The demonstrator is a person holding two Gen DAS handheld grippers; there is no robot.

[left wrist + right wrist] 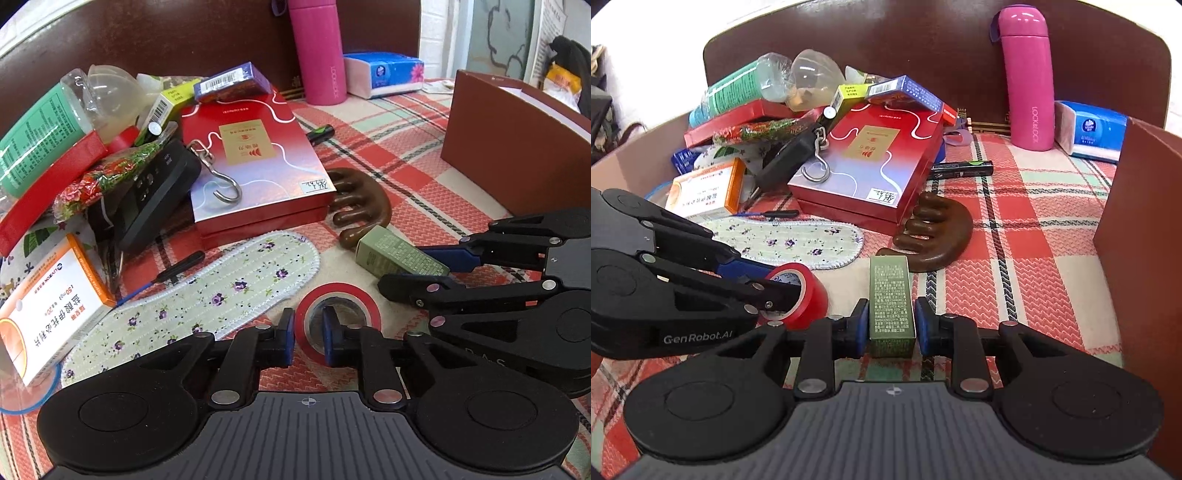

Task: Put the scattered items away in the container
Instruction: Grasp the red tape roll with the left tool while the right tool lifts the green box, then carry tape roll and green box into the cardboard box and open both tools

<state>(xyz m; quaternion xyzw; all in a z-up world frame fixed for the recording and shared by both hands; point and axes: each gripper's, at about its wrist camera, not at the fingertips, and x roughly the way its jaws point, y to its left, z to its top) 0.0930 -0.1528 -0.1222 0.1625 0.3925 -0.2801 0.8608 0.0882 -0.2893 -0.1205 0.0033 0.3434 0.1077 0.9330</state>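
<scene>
- Clearly, the tidying is at an early stage: most items lie scattered on the checked cloth, and I cannot see inside the brown container, so what it already holds is unknown.
- As landmark I take the big red gift box.
- The left gripper is in front of this box, beside the floral insole; one finger is inside the hole of the red tape roll and the other outside, pinching its wall.
- The right gripper is also in front of the box, near the wooden comb; its fingers press on both sides of the green carton.
- Whether the tape and the carton are already lifted from the cloth, I cannot tell.
- Left of the box a pile is waiting: the hanging scale, the orange medicine box, a plastic bottle.
- Right of the box lies a black tube.
- My judgement: both held items should go next to the container, well to the right of the box.
</scene>
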